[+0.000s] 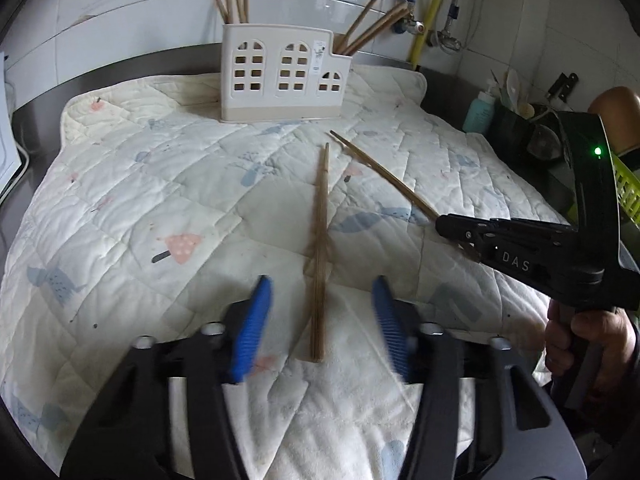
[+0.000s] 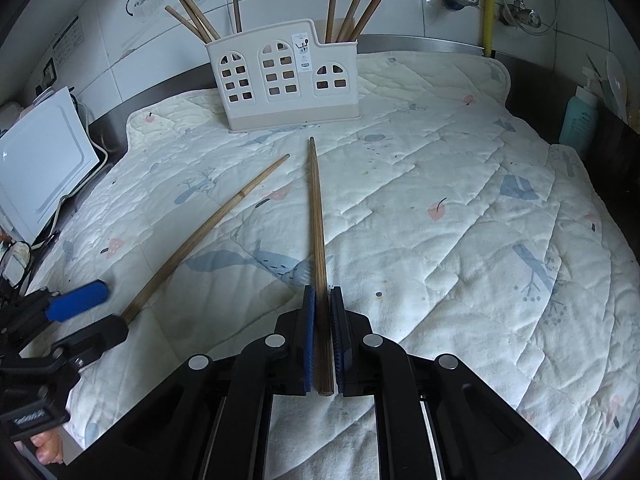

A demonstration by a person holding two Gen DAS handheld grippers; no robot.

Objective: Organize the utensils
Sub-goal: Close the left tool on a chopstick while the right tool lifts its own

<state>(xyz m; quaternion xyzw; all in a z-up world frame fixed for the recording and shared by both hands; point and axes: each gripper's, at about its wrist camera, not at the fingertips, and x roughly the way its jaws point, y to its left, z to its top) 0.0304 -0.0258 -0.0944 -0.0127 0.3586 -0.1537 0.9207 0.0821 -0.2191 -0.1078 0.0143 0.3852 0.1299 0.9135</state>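
Note:
A white house-shaped utensil holder [image 1: 280, 76] [image 2: 286, 76] stands at the back of the quilted mat with several wooden chopsticks in it. One chopstick [image 1: 320, 248] [image 2: 208, 232] lies on the mat between the open jaws of my left gripper [image 1: 320, 292] [image 2: 102, 308], whose blue pads [image 1: 252, 328] flank its near end without touching. My right gripper [image 2: 323, 292] [image 1: 444, 226] is shut on a second chopstick [image 2: 318, 232] [image 1: 380, 172], which points toward the holder.
The quilted mat [image 2: 460, 208] covers a steel counter. A white appliance [image 2: 36, 164] stands at the left. A teal bottle [image 2: 580, 120] [image 1: 480, 112] and a yellow-green basket [image 1: 626, 188] stand at the right. A yellow pipe [image 2: 488, 8] runs up the tiled wall.

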